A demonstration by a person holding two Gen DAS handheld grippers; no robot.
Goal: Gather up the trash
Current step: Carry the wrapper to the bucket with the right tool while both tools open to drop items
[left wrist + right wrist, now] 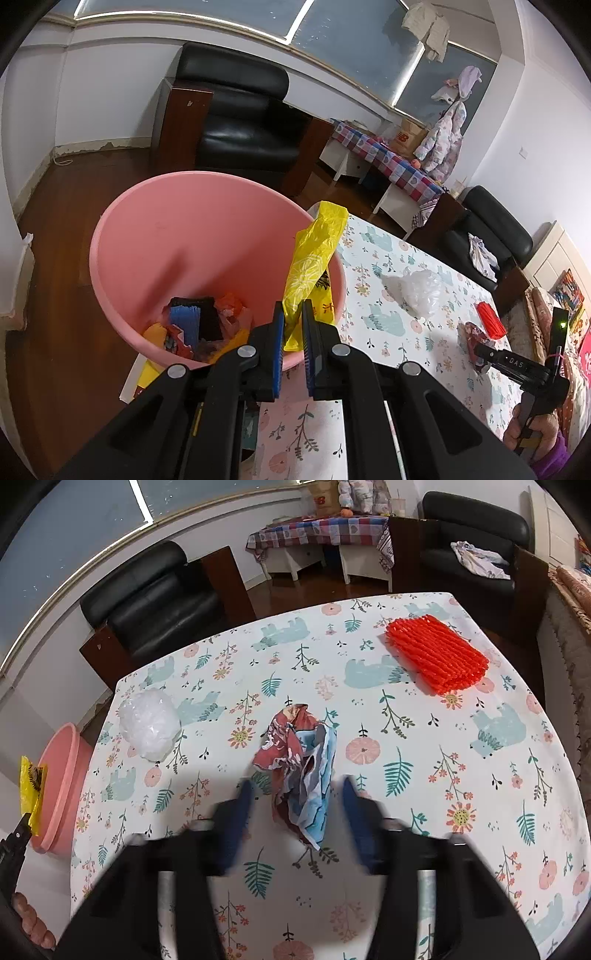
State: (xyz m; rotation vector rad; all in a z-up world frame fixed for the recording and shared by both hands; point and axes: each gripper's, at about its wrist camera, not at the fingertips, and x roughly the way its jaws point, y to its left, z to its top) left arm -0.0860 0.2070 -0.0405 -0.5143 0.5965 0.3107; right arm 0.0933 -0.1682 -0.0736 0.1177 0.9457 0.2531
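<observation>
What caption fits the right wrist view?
Right gripper open around a crumpled wrapper on the floral tablecloth.

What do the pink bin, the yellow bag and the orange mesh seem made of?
Pink bin: likely moulded plastic, smooth with a soft sheen. Yellow bag: thin printed plastic film, glossy and creased. Orange mesh: probably foam netting, matte, with open ribbed weave.

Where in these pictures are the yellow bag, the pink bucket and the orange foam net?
yellow bag (308, 266), left wrist view, printed middle of the bag.
pink bucket (177, 236), left wrist view, bare inner wall.
orange foam net (436, 653), right wrist view, middle of the mesh.
</observation>
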